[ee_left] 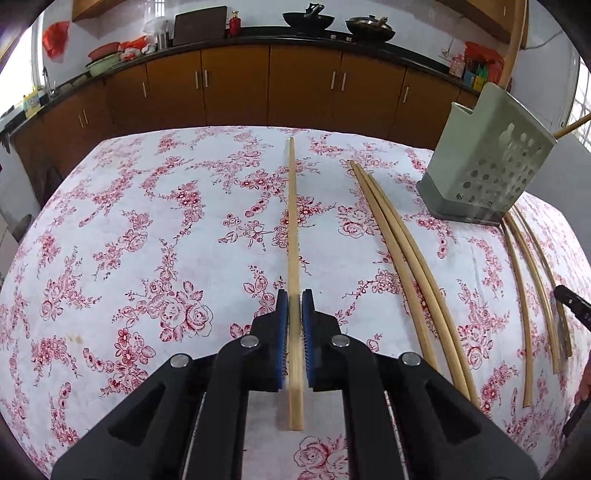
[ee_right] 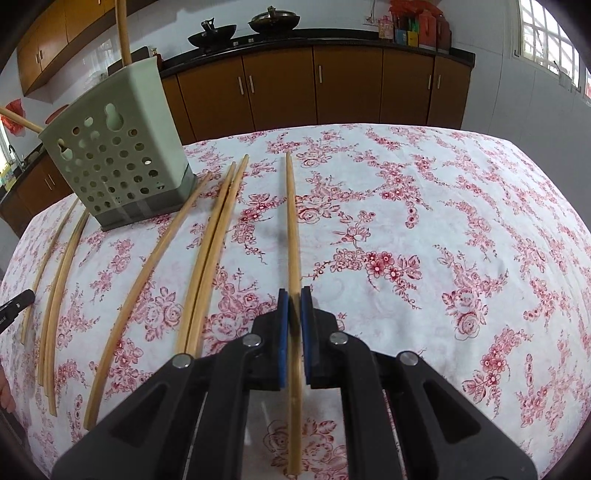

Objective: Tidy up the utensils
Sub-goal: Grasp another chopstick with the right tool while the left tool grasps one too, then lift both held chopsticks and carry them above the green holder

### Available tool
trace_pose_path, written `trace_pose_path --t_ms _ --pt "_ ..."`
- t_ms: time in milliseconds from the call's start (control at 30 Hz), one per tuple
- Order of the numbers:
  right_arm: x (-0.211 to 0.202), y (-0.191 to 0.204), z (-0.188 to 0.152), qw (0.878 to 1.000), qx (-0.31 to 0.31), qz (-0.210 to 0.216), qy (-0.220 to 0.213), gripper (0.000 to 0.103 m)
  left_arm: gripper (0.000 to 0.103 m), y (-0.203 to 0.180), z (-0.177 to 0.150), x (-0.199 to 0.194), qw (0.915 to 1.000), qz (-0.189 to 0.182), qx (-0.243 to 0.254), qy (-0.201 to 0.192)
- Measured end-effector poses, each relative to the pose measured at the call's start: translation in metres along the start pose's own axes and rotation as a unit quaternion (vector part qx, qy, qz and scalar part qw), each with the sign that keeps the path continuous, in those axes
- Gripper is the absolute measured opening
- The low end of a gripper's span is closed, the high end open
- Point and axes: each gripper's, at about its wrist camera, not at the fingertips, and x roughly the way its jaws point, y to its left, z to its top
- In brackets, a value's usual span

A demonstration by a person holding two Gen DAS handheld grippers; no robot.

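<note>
from the left wrist we see our left gripper [ee_left: 294,297] pinching one chopstick [ee_left: 293,221] between its blue pads, the stick running straight ahead over the floral tablecloth [ee_left: 147,240]; the green perforated holder [ee_left: 487,166] stands far right. from the right wrist, our right gripper [ee_right: 294,295] clamps another chopstick [ee_right: 291,221]; loose chopsticks [ee_right: 210,251] lie left, near the holder.

Count, right wrist view — loose chopsticks on the floral tablecloth [ee_right: 424,206]: six, at 9 to 10 o'clock; one more clamped at centre [ee_right: 291,229]. Perforated holder [ee_right: 118,162]: one, at 10 o'clock, two sticks in it. Woks on the counter [ee_right: 212,35] — two, at 12 o'clock.
</note>
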Motion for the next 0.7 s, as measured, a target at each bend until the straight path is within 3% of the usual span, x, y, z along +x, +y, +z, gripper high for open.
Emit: trace_pose_path --t_ms 700 --pt "0.0012 0.0011 0.0006 1.000 0.000 -0.001 0.000 0.008 0.009 0.0007 -0.0007 -0.0004 1.0000 -0.006 -0.006 0.000"
